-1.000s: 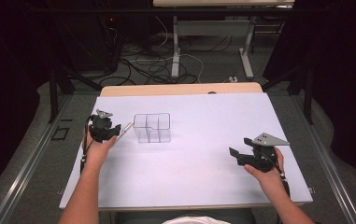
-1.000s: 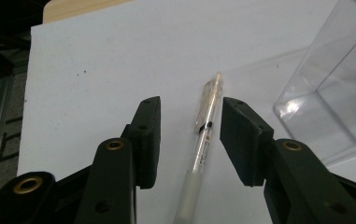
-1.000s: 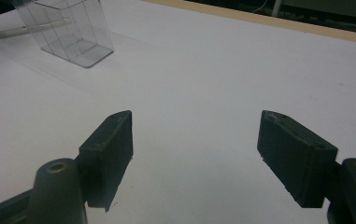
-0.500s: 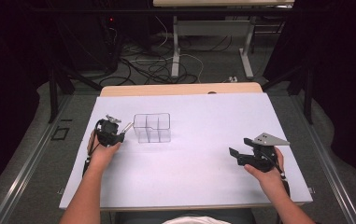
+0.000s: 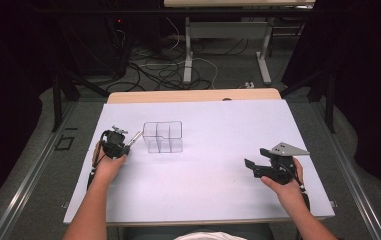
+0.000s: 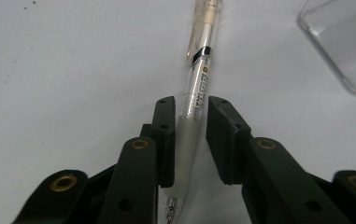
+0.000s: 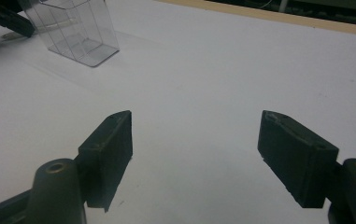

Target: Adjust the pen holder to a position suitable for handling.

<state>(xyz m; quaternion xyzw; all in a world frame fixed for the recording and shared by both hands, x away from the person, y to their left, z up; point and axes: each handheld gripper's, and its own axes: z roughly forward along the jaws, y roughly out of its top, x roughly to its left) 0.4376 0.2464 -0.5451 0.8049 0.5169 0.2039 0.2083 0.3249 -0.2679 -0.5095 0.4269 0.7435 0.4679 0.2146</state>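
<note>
One pen between closing left gripper; right gripper apart; one clear organizer.

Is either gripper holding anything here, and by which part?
The left gripper has just been closing on the clear plastic pen at its frosted grip section near the tip. The right gripper holds nothing.

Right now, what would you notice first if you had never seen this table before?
First the left gripper at the table's left side: its black jaws have just been closing around a clear pen lying on the white table. Right beside it stands a clear plastic organizer with compartments. The right gripper rests far off on the right, jaws wide open and holding nothing.
</note>
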